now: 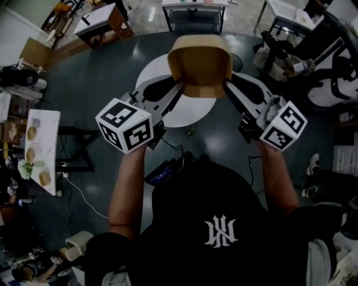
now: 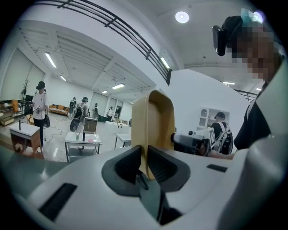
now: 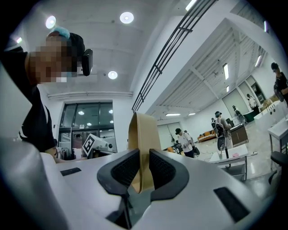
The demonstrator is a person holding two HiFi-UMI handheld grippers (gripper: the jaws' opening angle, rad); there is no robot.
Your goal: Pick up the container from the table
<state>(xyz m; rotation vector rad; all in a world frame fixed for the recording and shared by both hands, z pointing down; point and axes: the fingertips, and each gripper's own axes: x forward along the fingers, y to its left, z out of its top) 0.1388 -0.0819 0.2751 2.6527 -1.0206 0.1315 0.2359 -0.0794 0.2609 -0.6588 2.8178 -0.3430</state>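
In the head view a tan, round-cornered container [image 1: 200, 64] hangs in the air over a round white table [image 1: 162, 114], its open side facing up. My left gripper [image 1: 178, 89] is shut on its left wall and my right gripper [image 1: 228, 88] is shut on its right wall. The left gripper view has the container's wall [image 2: 155, 130] standing upright, pinched between the dark pads of the left gripper [image 2: 145, 164]. Seen from the right gripper view, the opposite wall [image 3: 141, 143] is clamped the same way in the right gripper [image 3: 143, 173]. The container's inside looks empty.
A white side table [image 1: 42, 148] with food items stands at the left. Desks [image 1: 103, 22] and a metal-framed table [image 1: 193, 14] line the far side. Cables [image 1: 84, 195] trail over the dark floor. Several people [image 3: 185, 141] stand far off in the hall.
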